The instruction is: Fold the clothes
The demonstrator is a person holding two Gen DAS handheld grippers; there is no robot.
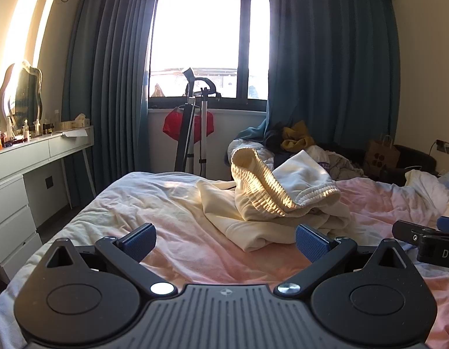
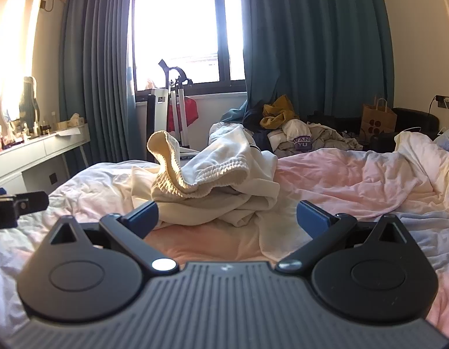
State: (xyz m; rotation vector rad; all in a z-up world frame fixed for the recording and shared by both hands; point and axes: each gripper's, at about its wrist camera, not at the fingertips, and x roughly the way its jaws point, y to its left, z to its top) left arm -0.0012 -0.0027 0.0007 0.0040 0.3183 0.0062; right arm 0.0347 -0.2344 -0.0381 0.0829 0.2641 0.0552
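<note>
On the bed with the crumpled pink and white sheet (image 1: 180, 250), we see a cream-white rumpled piece of clothing with a ribbed stretchy edge (image 1: 270, 203) lying in a heap. Our left gripper (image 1: 225, 242) is spread wide with nothing in it, just short of the heap. Our right gripper (image 2: 227, 218) is spread wide too, empty, near the heap's front edge.

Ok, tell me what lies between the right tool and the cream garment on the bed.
Only bare pink bedsheet. The right wrist view shows the open right tool short of the crumpled cream garment, with nothing else in that stretch.
</note>
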